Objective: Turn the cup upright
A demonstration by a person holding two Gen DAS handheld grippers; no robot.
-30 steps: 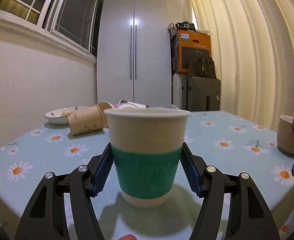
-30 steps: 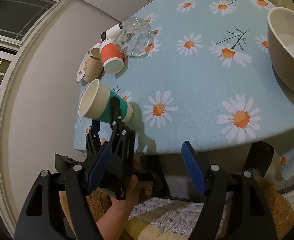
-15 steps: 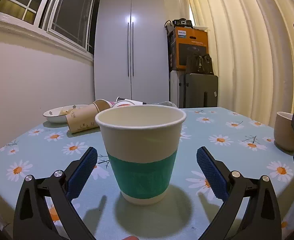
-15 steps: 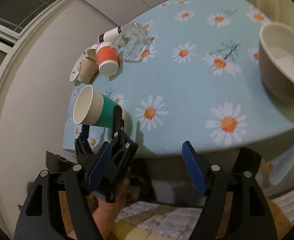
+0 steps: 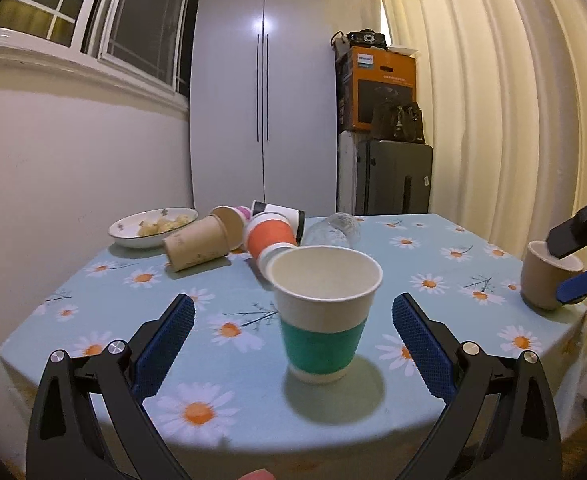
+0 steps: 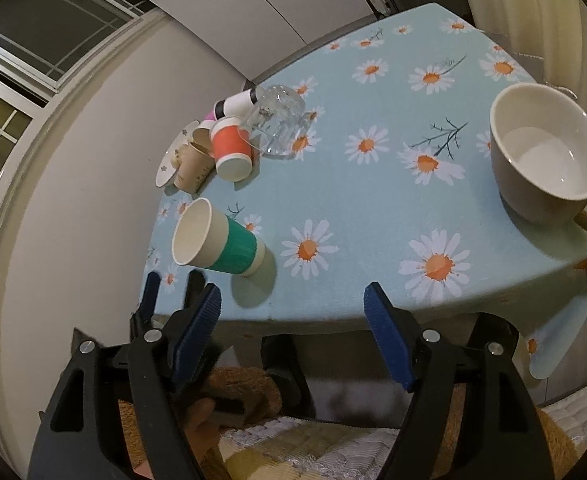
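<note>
Tongs on the left [image 5: 292, 334] gape wide, touching nothing; the green cup [image 5: 324, 313] stands upright between its 2 blue pads, near the table [image 5: 433, 264] edge. Right tongs [image 6: 293, 334] gape empty too. Behind lie toppled cups [image 5: 271, 238]; a mug [image 6: 545, 156] sits well apart.

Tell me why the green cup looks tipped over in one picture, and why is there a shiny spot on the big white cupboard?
In the right wrist view, fisheye bending makes the green cup look tilted; it stands upright in the left wrist view, a round shadow beside its base. There too, the white cupboard shows a bright glare spot, probably a lamp's reflection.
</note>
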